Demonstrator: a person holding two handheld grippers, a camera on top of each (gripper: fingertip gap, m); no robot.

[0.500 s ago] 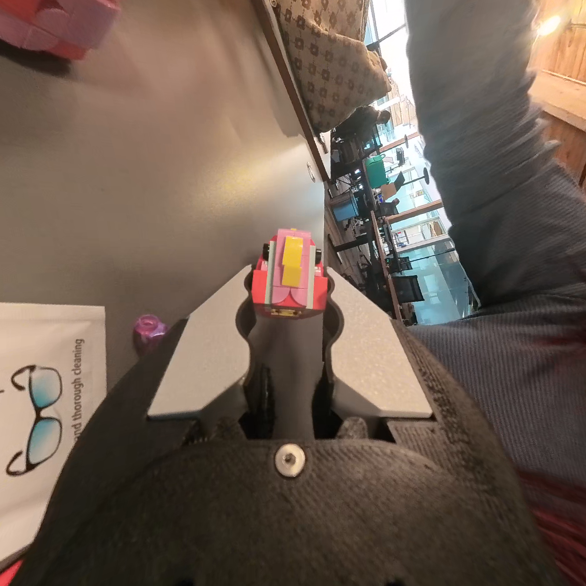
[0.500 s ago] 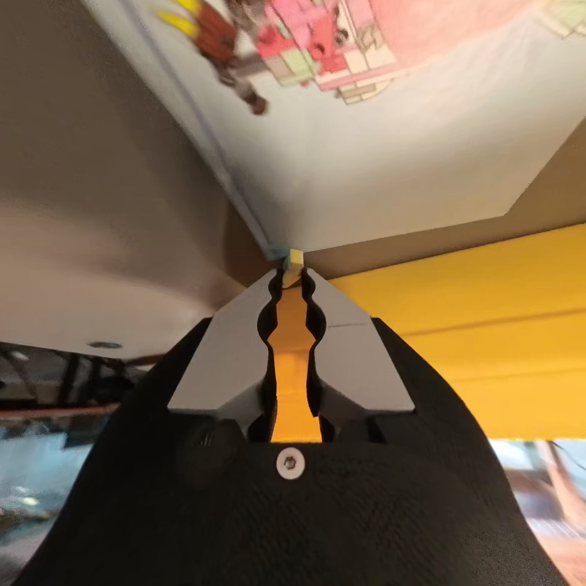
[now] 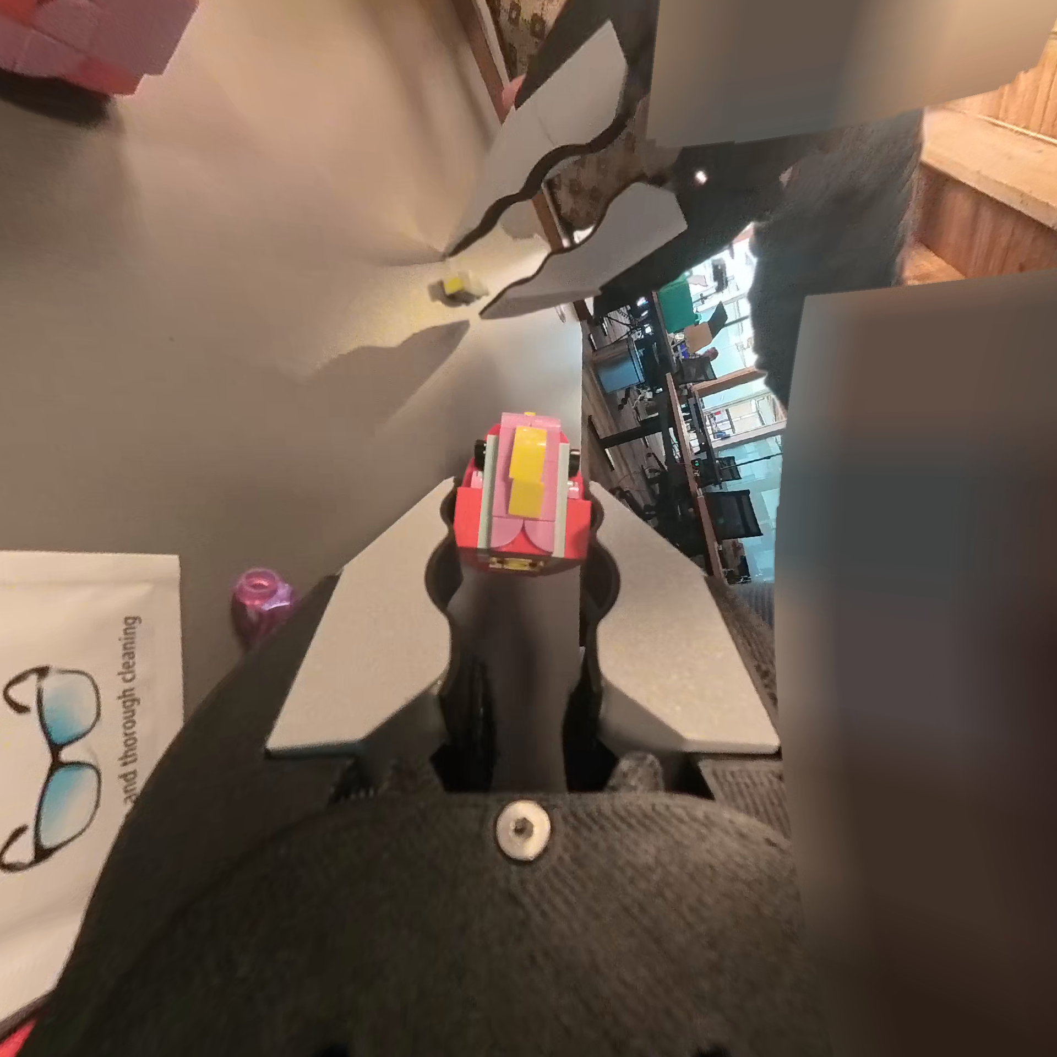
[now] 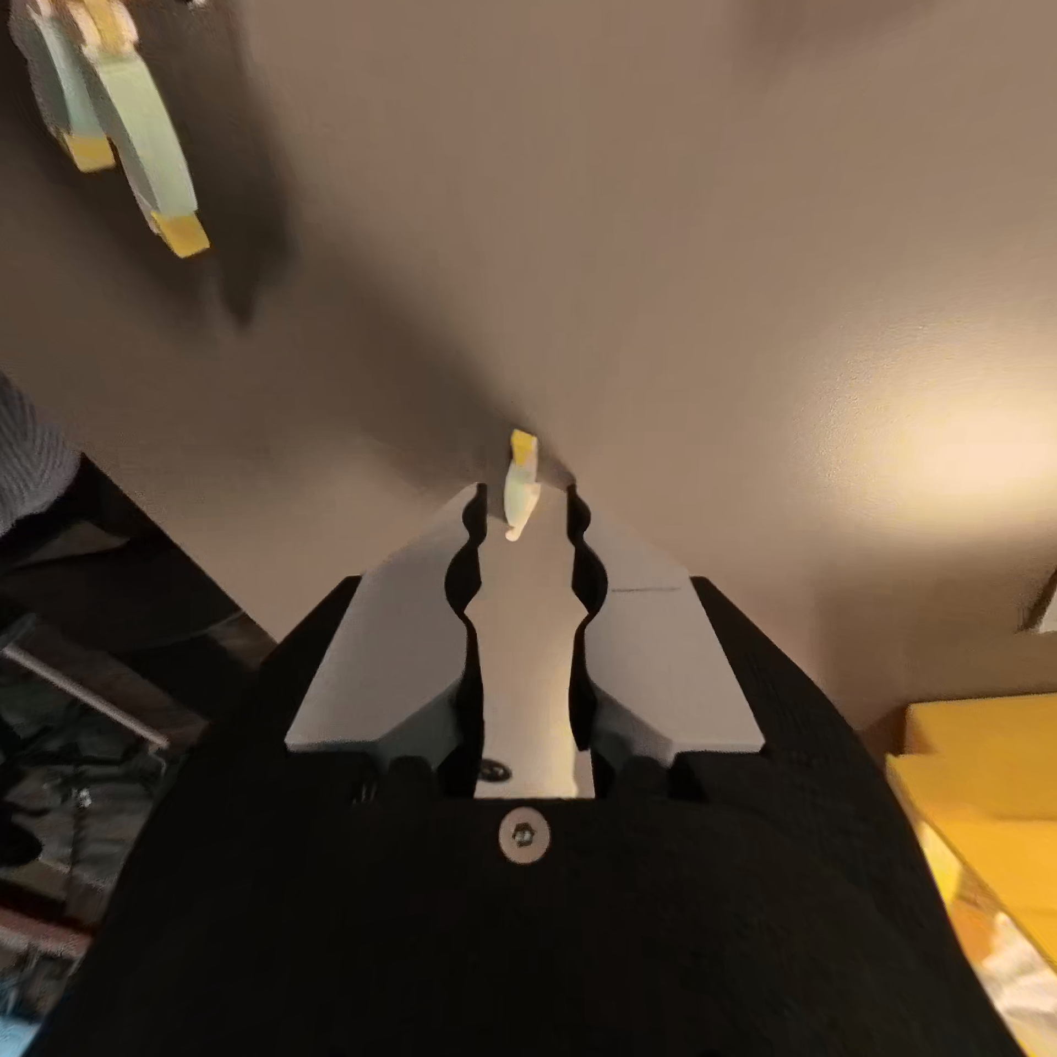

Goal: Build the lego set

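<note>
My left gripper (image 3: 519,492) is shut on a small red and pink toy brick car (image 3: 523,503) with a yellow strip on top; both pads press its sides, and it is held above the grey table (image 3: 229,343). My right gripper (image 4: 526,489) is open. A small pale green and yellow brick piece (image 4: 521,486) lies on the table between its fingertips, with a gap on each side. In the left wrist view the right gripper (image 3: 469,283) reaches in from the top, its fingers spread, with the small piece (image 3: 455,286) at its tips.
A white sachet with a drawing of glasses (image 3: 74,715) and a purple see-through piece (image 3: 260,597) lie left of my left gripper. A pink and red block (image 3: 86,40) is at the far left. Pale green and yellow parts (image 4: 143,160) and a yellow box (image 4: 984,801) flank my right gripper.
My right gripper has swung from over the white sheet and yellow box to the bare table and opened; the small piece has left its grasp. My left gripper still grips the car.
</note>
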